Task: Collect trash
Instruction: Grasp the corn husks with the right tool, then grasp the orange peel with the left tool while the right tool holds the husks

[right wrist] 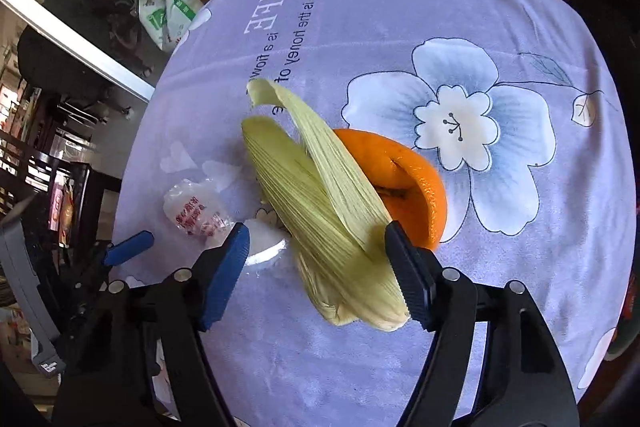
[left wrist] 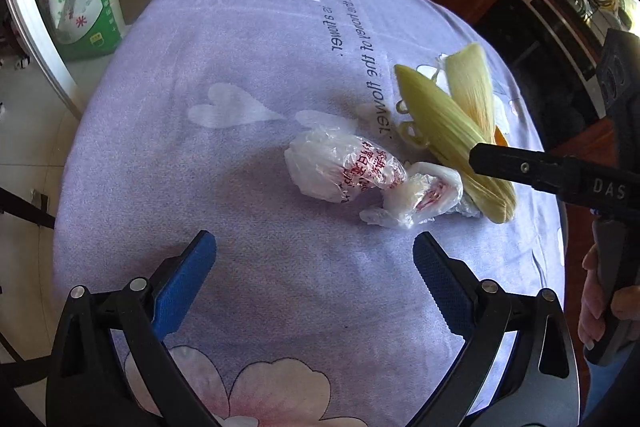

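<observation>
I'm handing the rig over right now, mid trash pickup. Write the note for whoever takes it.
Left gripper: jaws open, nothing between them, hovering over the cloth short of the plastic bags.
Right gripper: jaws straddle the base of the corn husks; no firm grip visible, treat as open.
Trash, all on the purple tablecloth: two crumpled plastic bags, touching each other, beside the husks; orange peel partly under the husks.
Done: nothing collected by the look of it. No bin is in view.
Left: close on the husks, then take the bags and the peel.
</observation>
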Available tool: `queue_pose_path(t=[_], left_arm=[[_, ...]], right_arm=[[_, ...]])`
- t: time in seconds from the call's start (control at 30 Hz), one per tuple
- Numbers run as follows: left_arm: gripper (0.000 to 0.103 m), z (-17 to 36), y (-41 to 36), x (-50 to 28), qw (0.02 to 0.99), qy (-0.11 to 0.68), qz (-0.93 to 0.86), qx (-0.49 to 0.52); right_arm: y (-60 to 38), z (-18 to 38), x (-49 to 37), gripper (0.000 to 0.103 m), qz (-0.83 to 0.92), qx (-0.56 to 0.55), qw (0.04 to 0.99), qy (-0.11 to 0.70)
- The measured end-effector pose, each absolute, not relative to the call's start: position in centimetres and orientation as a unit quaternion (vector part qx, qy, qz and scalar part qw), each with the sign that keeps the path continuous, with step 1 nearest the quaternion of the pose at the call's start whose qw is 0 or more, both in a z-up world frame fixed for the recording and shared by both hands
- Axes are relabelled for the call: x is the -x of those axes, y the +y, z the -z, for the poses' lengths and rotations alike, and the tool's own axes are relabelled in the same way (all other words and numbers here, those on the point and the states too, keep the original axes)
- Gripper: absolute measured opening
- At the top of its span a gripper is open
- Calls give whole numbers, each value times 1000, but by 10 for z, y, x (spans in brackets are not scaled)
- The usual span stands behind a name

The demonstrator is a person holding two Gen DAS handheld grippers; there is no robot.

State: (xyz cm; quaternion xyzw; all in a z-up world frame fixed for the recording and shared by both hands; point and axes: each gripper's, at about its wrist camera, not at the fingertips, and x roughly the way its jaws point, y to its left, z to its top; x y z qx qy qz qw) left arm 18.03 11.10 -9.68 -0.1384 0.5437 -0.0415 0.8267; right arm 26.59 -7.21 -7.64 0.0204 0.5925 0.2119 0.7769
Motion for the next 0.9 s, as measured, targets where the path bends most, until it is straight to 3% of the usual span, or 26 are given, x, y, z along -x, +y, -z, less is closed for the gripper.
queue_pose_path(t=[0.5,0.53,0.6,0.73,0.9], left_arm=[[99,99,105,-186,821,553,36,136],[99,99,104,-186,822,553,35,134],[99,100,102,-185,821,555,31,132],[99,101,98,-183,820,558,25,125],[99,100,93,-183,817,562,23,123]], right_arm=[[-57,95,-264,69,-195,78,795,569],[-56,95,-263,65,-195,87,796,566],[-58,95,-260,42,-178,113,803,557],[-78,87,-260,21,-185,75,804,561],[-128,66,-262,19,-191,-35,806,559]])
